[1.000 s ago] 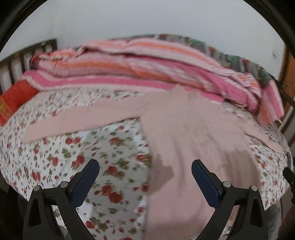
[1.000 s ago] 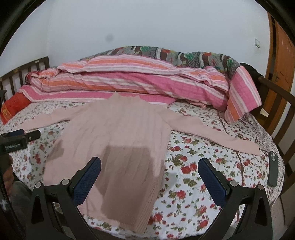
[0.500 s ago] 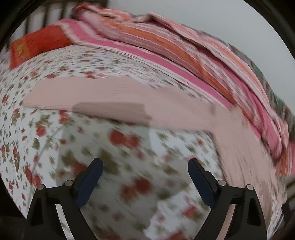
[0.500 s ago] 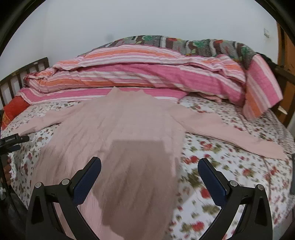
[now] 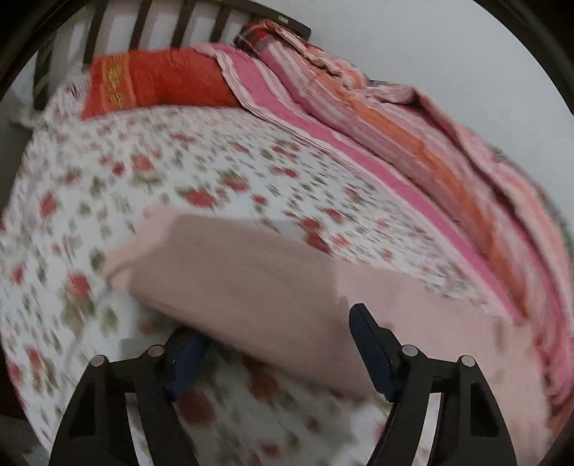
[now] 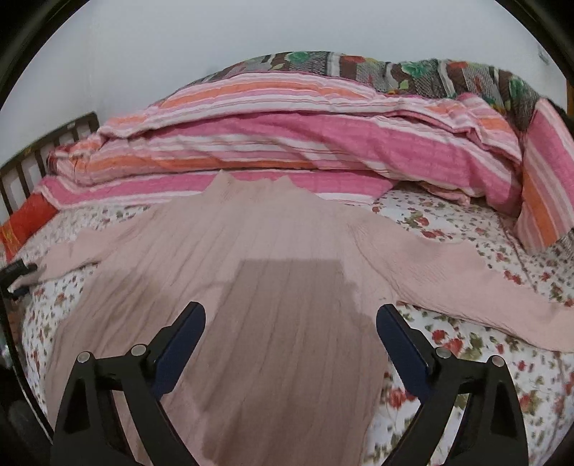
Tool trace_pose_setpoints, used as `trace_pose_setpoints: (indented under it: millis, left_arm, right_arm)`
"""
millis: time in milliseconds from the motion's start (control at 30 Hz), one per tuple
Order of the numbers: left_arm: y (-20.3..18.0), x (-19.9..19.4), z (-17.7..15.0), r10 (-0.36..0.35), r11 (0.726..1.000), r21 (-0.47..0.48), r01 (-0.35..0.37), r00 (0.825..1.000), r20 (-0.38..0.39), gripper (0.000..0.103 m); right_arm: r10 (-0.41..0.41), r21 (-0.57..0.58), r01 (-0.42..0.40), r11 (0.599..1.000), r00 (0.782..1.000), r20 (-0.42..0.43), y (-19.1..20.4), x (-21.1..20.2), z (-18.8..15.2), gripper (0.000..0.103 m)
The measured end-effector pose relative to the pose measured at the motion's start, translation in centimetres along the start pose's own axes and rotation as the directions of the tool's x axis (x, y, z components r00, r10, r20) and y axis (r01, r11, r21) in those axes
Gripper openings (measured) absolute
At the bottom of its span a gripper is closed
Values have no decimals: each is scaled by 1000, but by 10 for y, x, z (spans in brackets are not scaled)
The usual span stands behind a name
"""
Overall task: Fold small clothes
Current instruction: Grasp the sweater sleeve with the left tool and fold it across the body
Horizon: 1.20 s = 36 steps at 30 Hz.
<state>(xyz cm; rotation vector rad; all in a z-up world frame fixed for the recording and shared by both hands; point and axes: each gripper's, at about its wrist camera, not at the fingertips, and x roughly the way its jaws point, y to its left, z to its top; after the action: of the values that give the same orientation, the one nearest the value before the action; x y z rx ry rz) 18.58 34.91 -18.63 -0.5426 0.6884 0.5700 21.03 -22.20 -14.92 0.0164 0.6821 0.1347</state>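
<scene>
A pale pink ribbed sweater (image 6: 272, 258) lies flat on the floral bedsheet (image 6: 502, 358), neck towards the quilt, both sleeves spread out. Its left sleeve (image 5: 258, 283) fills the left wrist view, cuff end at the left. My left gripper (image 5: 276, 344) is open, low over that sleeve, one finger on each side of it; the left finger partly sits under the sleeve edge. My right gripper (image 6: 290, 329) is open above the sweater's lower body. The left gripper also shows at the far left in the right wrist view (image 6: 18, 276).
A folded pink and orange striped quilt (image 6: 287, 143) lies along the back of the bed. A red pillow (image 5: 161, 82) rests by the dark wooden headboard (image 5: 161, 25). The right sleeve (image 6: 466, 286) reaches towards the bed's right edge.
My left gripper has swung left and down from the sweater's body to the left sleeve near its cuff. My right gripper has moved closer over the sweater's body.
</scene>
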Motion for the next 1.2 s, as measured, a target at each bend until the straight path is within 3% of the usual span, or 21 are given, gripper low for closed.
trace_pose_setpoints:
  millis: [33, 67, 100, 233, 400, 500, 567, 600, 733, 833, 933, 1033, 1133, 1200]
  left_arm:
    - [-1, 1, 3, 38, 999, 15, -38, 999, 14, 55]
    - [-5, 1, 7, 65, 997, 38, -66, 997, 38, 37]
    - [-6, -1, 10, 71, 996, 56, -74, 996, 49, 12]
    - [-42, -15, 15, 58, 989, 127, -72, 992, 112, 7]
    - [-132, -55, 2, -131, 958, 272, 89, 981, 140, 7]
    - [-203, -79, -26, -258, 896, 401, 191, 959, 120, 7]
    - [-248, -93, -54, -331, 839, 482, 252, 940, 84, 7]
    - [-274, -98, -75, -363, 797, 534, 282, 930, 51, 7]
    - [-329, -102, -145, -404, 696, 643, 320, 914, -17, 7]
    - [-345, -89, -186, -389, 633, 680, 370, 911, -134, 9]
    - [-346, -72, -200, -340, 624, 672, 398, 913, -225, 10]
    - [-338, -64, -195, -348, 650, 617, 444, 895, -278, 25]
    - [-331, -64, -196, -400, 622, 592, 512, 858, -322, 49]
    - [-333, -68, -203, -401, 595, 618, 514, 856, -326, 70]
  right_arm:
    - [6, 26, -6, 1000, 1000, 0, -5, 4, -2, 95]
    - [9, 54, -9, 999, 1000, -8, -11, 8, -5, 95]
    - [11, 67, -10, 998, 1000, -25, -15, 12, -8, 95]
    - [-33, 76, 36, 996, 999, -42, -32, 11, -14, 93]
    - [-50, 149, 47, 988, 999, 14, -57, -5, -11, 93]
    - [-53, 185, 51, 981, 999, 7, -70, -6, -11, 93]
    - [-62, 198, 58, 979, 998, 10, -77, -8, -13, 93]
    - [-73, 200, 69, 977, 997, 14, -81, -10, -14, 93]
    - [-102, 217, 93, 972, 994, 32, -95, -19, -17, 93]
    - [-109, 233, 96, 968, 993, 44, -104, -26, -20, 93]
    - [-113, 243, 100, 965, 993, 43, -109, -27, -23, 93]
    - [-87, 244, 78, 967, 996, 24, -107, -21, -27, 93]
    - [-103, 205, 103, 973, 995, -11, -95, -8, -32, 93]
    - [-109, 186, 114, 976, 993, -38, -89, 3, -36, 93]
